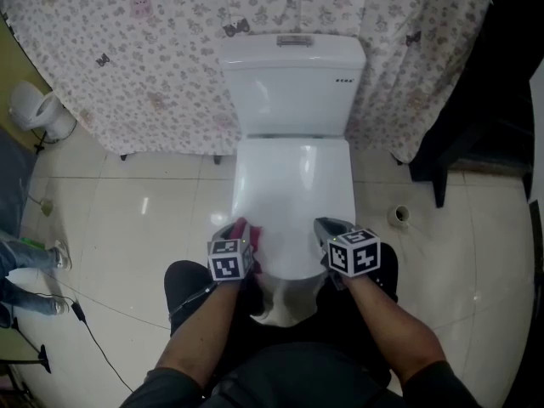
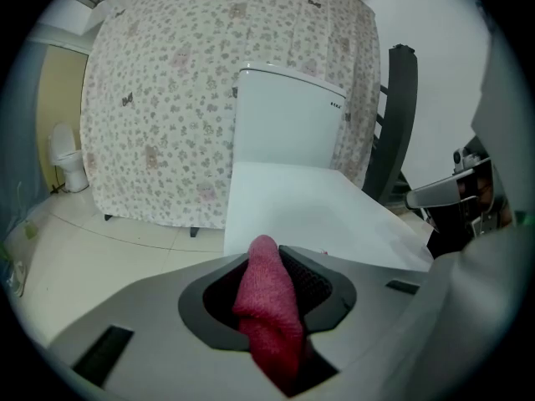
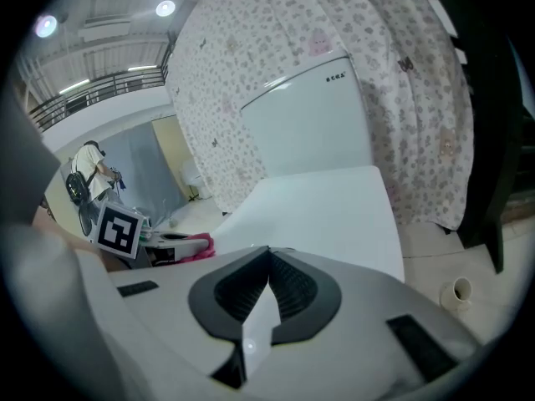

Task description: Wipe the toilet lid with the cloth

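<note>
Head view shows the left gripper (image 1: 239, 227) clamped on the pink cloth (image 1: 255, 238) at the front left edge of the closed toilet lid (image 1: 293, 185). The right gripper (image 1: 327, 226), jaws together and empty, hovers at its front right edge. Wiping looks barely begun, with nearly the whole lid left.

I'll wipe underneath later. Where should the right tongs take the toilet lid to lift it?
Probably the toilet lid by its front edge, from the person's side: it lies closed and flat, far end against the tank, so that rounded lip should lift easiest.
</note>
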Demonstrator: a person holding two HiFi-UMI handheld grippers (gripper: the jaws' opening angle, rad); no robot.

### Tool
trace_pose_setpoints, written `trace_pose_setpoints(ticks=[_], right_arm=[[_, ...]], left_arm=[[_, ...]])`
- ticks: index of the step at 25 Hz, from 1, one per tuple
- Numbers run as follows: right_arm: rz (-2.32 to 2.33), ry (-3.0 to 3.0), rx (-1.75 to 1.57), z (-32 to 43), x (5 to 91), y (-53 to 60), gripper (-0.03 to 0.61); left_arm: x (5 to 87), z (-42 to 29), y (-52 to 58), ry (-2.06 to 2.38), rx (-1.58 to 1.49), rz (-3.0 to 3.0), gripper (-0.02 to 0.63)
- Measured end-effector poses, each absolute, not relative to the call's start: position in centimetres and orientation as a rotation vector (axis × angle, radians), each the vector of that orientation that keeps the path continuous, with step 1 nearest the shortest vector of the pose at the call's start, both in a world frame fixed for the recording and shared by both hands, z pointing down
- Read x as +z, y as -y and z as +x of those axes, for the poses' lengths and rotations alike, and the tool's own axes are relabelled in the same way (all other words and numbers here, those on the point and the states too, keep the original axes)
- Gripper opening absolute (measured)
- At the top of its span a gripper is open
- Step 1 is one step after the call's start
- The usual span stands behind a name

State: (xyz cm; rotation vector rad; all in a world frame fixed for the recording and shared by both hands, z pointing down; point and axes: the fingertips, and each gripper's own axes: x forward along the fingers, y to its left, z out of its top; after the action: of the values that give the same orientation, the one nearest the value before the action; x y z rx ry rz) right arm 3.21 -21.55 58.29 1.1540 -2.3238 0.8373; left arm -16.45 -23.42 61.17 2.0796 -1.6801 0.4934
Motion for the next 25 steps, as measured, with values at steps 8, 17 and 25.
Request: trace_pose_setpoints(ticks=[8, 17, 25], right_arm=[[1.141, 2.333, 0.847, 2.3, 58.4, 21.6, 0.0], [1.138, 2.344, 0.854, 2.3, 57.8, 21.6, 0.0], [1.157, 2.359, 0.847, 2.7, 57.0, 21.5, 0.0]], left_arm=[[61.7, -19.4, 23.3, 1.718, 0.454, 2.023, 0.095], [64.0, -24.1, 22.4, 1.761, 0.554, 1.827, 0.097], [58.0, -22.5, 22.8, 1.736, 0.416, 2.002, 0.1]])
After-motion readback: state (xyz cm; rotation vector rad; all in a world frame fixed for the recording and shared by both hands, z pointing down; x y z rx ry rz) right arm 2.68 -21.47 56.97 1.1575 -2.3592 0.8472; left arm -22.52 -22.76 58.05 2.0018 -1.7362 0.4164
